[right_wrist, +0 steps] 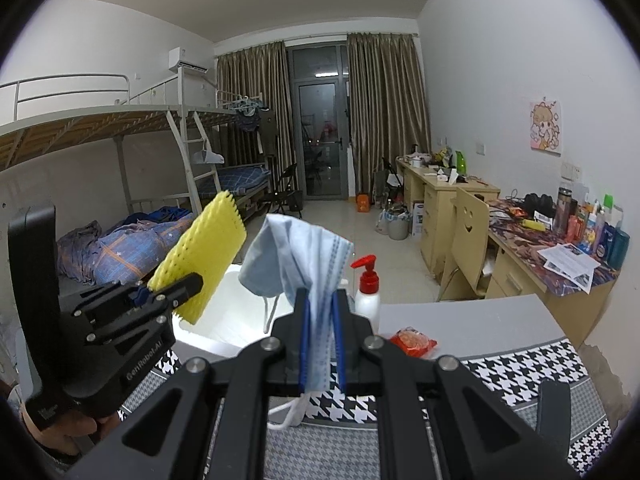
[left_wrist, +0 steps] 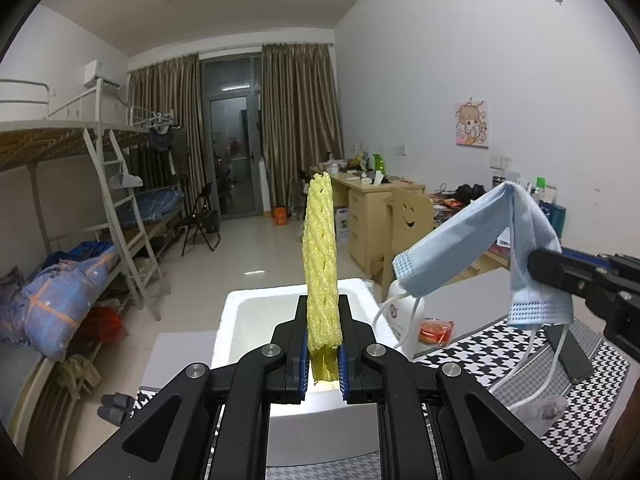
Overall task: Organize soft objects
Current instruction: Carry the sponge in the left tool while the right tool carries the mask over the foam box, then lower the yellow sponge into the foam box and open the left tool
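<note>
My left gripper [left_wrist: 323, 312] is shut on a yellow foam net sleeve [left_wrist: 320, 248] that stands upright above a white foam box [left_wrist: 240, 312]. The same sleeve [right_wrist: 204, 252] and left gripper [right_wrist: 172, 292] show at the left of the right wrist view. My right gripper [right_wrist: 320, 300] is shut on a light blue face mask [right_wrist: 304, 256], whose ear loops hang down. The mask [left_wrist: 480, 240] and the right gripper [left_wrist: 552, 272] also show at the right of the left wrist view, held above the table.
A table with a houndstooth cloth [right_wrist: 500, 372] holds a white pump bottle with a red top [right_wrist: 368, 288], a small red packet [right_wrist: 412, 342], and a dark phone [left_wrist: 568, 348]. Behind are desks [right_wrist: 448, 200], a wooden chair [right_wrist: 468, 240] and bunk beds [right_wrist: 120, 160].
</note>
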`<state>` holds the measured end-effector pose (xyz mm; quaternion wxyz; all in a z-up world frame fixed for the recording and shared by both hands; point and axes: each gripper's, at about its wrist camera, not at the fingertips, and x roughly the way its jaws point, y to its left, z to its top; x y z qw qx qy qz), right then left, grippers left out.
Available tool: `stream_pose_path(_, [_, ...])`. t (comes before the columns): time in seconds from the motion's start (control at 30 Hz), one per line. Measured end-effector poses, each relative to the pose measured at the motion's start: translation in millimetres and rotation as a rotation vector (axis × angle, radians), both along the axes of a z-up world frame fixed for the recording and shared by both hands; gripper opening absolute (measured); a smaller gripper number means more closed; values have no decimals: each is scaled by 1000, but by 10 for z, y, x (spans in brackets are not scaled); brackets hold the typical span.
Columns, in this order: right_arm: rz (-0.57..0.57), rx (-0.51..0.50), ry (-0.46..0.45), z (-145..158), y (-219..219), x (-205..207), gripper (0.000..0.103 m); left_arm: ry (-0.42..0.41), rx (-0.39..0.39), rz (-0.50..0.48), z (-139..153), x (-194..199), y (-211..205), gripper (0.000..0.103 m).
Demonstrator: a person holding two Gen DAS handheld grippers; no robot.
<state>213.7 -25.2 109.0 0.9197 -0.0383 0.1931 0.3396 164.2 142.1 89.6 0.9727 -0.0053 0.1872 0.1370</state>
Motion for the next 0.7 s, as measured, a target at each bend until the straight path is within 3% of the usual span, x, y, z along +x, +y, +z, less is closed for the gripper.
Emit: stream_pose_path(0.7, [-9,-19,14,8,186,114,14,101,-65,9,-194,380,336,12])
